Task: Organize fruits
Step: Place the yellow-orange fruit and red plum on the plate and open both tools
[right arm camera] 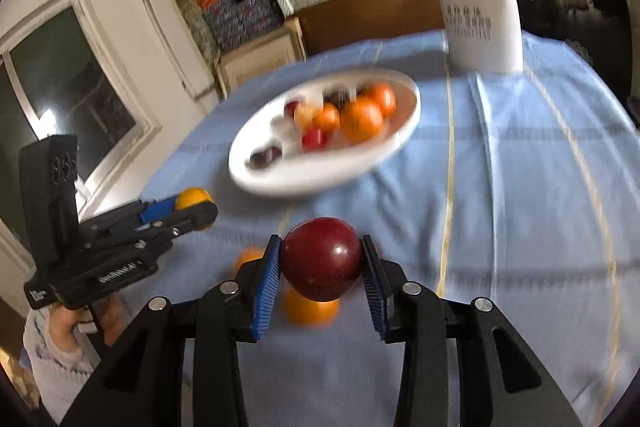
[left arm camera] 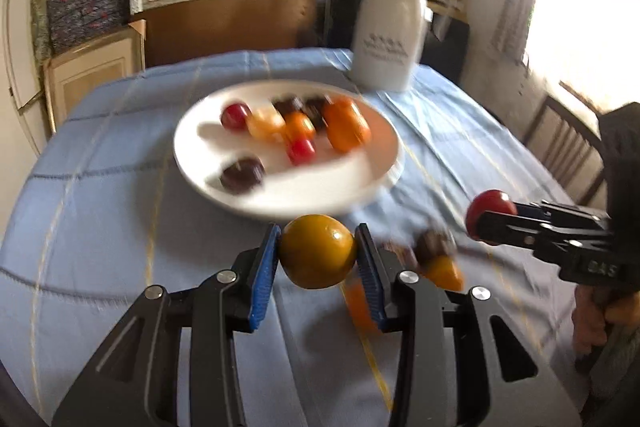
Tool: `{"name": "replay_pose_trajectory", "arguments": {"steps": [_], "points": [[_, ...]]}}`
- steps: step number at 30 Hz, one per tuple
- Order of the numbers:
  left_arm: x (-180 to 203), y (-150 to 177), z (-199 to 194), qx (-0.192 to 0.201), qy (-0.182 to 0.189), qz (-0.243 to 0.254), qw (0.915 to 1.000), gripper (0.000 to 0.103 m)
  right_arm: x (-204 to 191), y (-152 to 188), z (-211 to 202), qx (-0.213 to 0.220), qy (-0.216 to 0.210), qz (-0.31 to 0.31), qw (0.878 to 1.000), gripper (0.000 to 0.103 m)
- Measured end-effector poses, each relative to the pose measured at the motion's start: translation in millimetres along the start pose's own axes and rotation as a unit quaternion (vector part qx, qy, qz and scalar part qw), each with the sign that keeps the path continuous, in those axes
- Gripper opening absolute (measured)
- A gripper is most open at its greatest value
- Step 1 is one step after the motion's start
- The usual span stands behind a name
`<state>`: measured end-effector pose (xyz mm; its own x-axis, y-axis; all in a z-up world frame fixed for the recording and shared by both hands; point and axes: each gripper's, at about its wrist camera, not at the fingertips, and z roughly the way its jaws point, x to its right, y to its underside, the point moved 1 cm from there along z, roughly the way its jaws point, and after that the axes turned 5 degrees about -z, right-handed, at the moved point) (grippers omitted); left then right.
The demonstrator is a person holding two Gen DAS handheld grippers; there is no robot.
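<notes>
Blue ribbed pads clamp a yellow-orange fruit (left arm camera: 317,251) in the jaws of the left gripper (left arm camera: 318,259), held above a table draped in a pale blue cloth (left arm camera: 100,219). The right gripper (right arm camera: 322,263) has its jaws closed on a dark red fruit (right arm camera: 323,259), also clear of the cloth. Just beyond both sits a white plate (left arm camera: 224,195) holding a blurred mix of orange, red and dark fruits. Loose fruits lie on the cloth on the near side of the plate: an orange one (right arm camera: 310,309) beneath the red fruit, another (right arm camera: 248,259) beside the right gripper's left pad. A white jug (left arm camera: 386,39) stands behind the plate near the table's far edge. A person's hand (right arm camera: 68,323) grips the left gripper's handle.
</notes>
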<state>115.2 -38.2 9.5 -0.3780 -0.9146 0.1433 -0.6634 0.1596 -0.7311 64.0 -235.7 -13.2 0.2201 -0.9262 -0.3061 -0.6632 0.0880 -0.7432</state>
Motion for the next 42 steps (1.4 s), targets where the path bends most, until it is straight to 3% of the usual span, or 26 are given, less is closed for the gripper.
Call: {"name": "replay_pose_trajectory", "arguments": {"steps": [4,8,10,11,12,16,20,24,29,35,42], "points": [[-12.8,-29.7,28.9,0.0,-0.026,-0.021,0.9994,0.038,1.2,-37.7,27.3,0.018,0.022,0.005,1.0,0.039],[-18.9,-38.2,57.1,-0.007,-0.035,-0.029,0.999,0.038,7.7,-50.9,65.2,0.001,0.025,0.023,0.999,0.04],[-22.3,-36.4,62.5,0.003,-0.039,-0.03,0.9988,0.058,14.5,-51.3,76.5,-0.005,0.007,0.036,0.999,0.042],[-23.2,-35.1,61.5,0.009,-0.039,-0.029,0.9988,0.078,17.1,-50.6,77.2,-0.002,-0.003,0.04,0.999,0.042],[-24.3,-34.1,58.6,0.016,-0.041,-0.028,0.9987,0.088,20.5,-50.6,74.0,0.003,-0.011,0.046,0.999,0.042],[-29.9,-31.5,39.2,0.039,-0.043,-0.036,0.9977,0.091,25.3,-49.0,53.3,0.037,-0.009,0.054,0.998,0.049],[-31.1,-18.9,31.5,0.033,-0.044,-0.036,0.9978,0.094,21.8,-39.3,41.9,0.044,0.002,0.043,0.998,0.055],[-22.9,-1.2,21.0,0.03,-0.047,-0.018,0.9983,0.095,21.2,-30.3,34.2,0.046,0.019,0.036,0.998,0.062],[-6.7,25.9,5.3,0.028,-0.054,0.017,0.998,0.098,37.4,-15.3,14.5,0.057,0.025,0.071,0.996,0.071],[12.6,50.4,5.9,-0.011,-0.023,0.044,0.9987,0.098,45.9,0.3,-2.4,0.065,0.021,0.093,0.993,0.073],[32.7,60.8,26.9,-0.054,-0.076,0.095,0.9911,0.099,39.4,13.4,-7.2,0.058,0.027,0.081,0.995,0.077]]}}
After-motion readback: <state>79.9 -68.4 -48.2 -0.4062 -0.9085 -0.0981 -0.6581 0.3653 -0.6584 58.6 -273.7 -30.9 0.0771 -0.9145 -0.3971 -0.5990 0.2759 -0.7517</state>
